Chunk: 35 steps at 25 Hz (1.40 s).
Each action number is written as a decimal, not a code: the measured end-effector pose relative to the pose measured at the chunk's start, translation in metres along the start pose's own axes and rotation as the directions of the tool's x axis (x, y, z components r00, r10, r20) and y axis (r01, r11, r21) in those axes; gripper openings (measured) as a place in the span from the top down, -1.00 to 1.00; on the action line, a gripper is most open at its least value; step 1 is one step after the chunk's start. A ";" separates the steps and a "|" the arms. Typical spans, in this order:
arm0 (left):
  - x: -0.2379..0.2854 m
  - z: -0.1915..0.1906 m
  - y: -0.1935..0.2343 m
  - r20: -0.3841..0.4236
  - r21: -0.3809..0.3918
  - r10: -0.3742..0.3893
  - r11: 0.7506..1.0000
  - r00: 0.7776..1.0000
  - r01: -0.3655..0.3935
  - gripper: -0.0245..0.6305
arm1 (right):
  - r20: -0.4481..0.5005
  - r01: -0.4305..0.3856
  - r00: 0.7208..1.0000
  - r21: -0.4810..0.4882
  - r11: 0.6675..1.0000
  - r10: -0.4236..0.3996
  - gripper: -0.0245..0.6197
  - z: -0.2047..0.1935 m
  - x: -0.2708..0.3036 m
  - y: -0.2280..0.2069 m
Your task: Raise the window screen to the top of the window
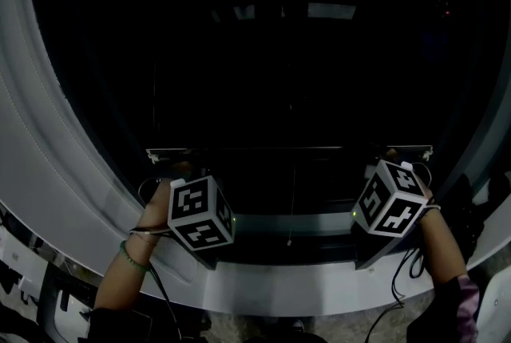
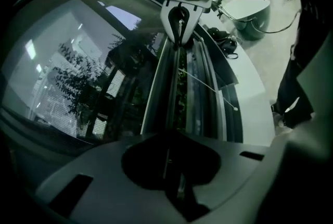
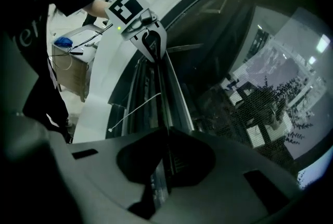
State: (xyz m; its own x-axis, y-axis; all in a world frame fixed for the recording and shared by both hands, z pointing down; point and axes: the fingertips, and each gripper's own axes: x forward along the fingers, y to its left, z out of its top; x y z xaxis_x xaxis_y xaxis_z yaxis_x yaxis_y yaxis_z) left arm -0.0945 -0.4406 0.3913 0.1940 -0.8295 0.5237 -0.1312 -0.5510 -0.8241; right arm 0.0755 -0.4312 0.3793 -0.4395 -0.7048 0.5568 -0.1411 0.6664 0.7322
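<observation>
My left gripper [image 2: 169, 137] has its grey jaws pinched together on the slim dark bottom rail of the window screen [image 2: 174, 87], which runs straight away from me. At its far end the right gripper [image 2: 179, 40], white with a marker cube, clamps the same rail. To the left, dark curved window glass [image 2: 78, 72] mirrors trees. To the right, a thin white pull cord [image 2: 213, 90] slants across.

Ahead of the left claw [image 2: 170, 135] and off to its left, a leafy tree [image 2: 78, 82] and a building with lit windows [image 2: 113, 85] stand outdoors. Up and far to the left of the right claw [image 3: 166, 130], a wooden cabinet [image 3: 73, 74] stands on the floor, with something blue [image 3: 63, 40] on top.
</observation>
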 end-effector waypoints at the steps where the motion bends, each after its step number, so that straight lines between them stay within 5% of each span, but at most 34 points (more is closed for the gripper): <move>1: -0.005 0.002 0.008 0.011 -0.004 0.014 1.000 1.000 -0.014 0.85 | 0.006 0.017 1.000 -0.003 1.000 -0.017 0.85 0.004 -0.005 -0.007; 9: -0.038 0.013 0.061 0.062 0.003 0.116 0.993 0.991 -0.117 0.85 | 0.055 0.122 0.991 -0.010 0.992 -0.122 0.85 0.029 -0.040 -0.053; 18: -0.086 0.034 0.150 0.139 -0.037 0.274 0.962 0.952 -0.271 0.82 | 0.110 0.271 0.958 -0.047 0.961 -0.265 0.85 0.068 -0.092 -0.131; 35: -0.182 0.069 0.300 0.116 0.022 0.477 0.876 0.871 -0.482 0.82 | 0.129 0.522 0.852 -0.150 0.839 -0.507 0.84 0.143 -0.189 -0.258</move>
State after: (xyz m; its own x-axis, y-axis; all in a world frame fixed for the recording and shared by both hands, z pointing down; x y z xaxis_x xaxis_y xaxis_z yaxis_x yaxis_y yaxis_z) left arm -0.1026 -0.4488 0.0336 0.2193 -0.9749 0.0384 -0.1866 -0.0805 -0.9791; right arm 0.0680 -0.4354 0.0292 -0.4171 -0.9073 0.0524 -0.2150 0.1545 0.9643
